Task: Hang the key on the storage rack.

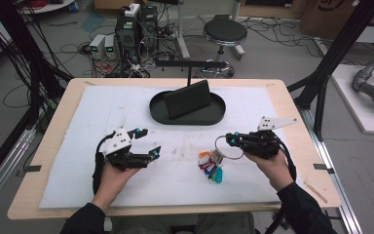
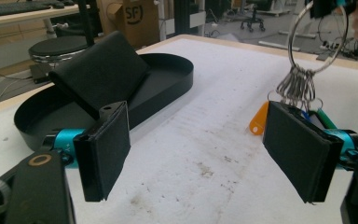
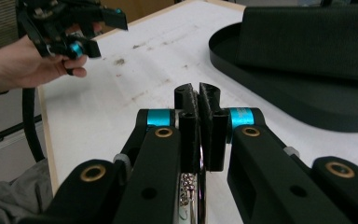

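high view: the left gripper sits on the left half of the white mat, held in the person's left hand, jaws spread apart and gripping nothing. the right gripper is on the right side, held in the right hand, jaws pressed together on the large key ring. the bunch of keys with coloured tags hangs from that ring and rests on the mat near the centre, between the two grippers and nearer the right one. the black oval tray lies at the far centre of the mat, with a black wallet leaning upright inside it. left gripper view: the two black pads stand wide apart with bare mat between them; the ring hangs at the upper right, with the key bunch below it and an orange tag touching the mat. the tray and wallet lie at far left. right gripper view: the right gripper shows its jaws clamped together, with the thin metal ring running down between them. the left gripper appears at upper left, jaws apart, and the tray at far right.
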The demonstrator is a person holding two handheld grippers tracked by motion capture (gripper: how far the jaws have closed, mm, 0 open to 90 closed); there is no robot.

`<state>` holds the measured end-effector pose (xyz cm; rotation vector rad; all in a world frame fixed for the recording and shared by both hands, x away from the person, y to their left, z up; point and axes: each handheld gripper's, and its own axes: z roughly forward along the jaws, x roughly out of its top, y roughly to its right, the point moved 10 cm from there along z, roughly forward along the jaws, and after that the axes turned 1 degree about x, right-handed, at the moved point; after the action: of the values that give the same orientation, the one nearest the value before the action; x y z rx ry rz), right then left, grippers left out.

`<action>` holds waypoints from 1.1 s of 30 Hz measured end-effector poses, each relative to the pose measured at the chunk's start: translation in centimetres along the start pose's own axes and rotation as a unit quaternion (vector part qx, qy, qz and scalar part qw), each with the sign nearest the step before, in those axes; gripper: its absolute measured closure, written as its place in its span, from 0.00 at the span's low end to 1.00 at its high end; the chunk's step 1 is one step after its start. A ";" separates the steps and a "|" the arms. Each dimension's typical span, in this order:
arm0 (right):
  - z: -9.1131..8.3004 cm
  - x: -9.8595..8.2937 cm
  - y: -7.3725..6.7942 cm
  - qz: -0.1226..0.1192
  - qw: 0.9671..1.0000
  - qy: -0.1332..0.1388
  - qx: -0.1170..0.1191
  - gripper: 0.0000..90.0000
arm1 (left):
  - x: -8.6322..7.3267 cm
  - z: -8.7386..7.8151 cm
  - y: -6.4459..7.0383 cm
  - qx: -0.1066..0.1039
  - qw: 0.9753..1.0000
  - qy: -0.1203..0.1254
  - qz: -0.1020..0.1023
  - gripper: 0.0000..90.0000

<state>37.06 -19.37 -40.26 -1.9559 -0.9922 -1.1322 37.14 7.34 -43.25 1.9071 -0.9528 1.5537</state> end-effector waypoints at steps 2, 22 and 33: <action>-0.1 0.5 0.1 -0.003 1.000 0.004 0.000 0.97 | -0.1 0.1 -0.1 0.001 1.000 -0.003 0.001 0.26; -0.4 5.3 2.1 -0.026 0.999 0.024 -0.004 0.97 | -0.4 -0.9 -0.7 0.015 1.000 0.004 -0.004 0.26; -0.4 7.9 3.7 -0.039 0.998 0.034 -0.020 0.97 | -0.7 -1.3 -1.0 0.018 1.000 0.004 -0.008 0.26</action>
<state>42.75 -19.32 -33.57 -1.9110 -1.0262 -1.2618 37.03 9.04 -43.57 1.9275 -0.9101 1.5773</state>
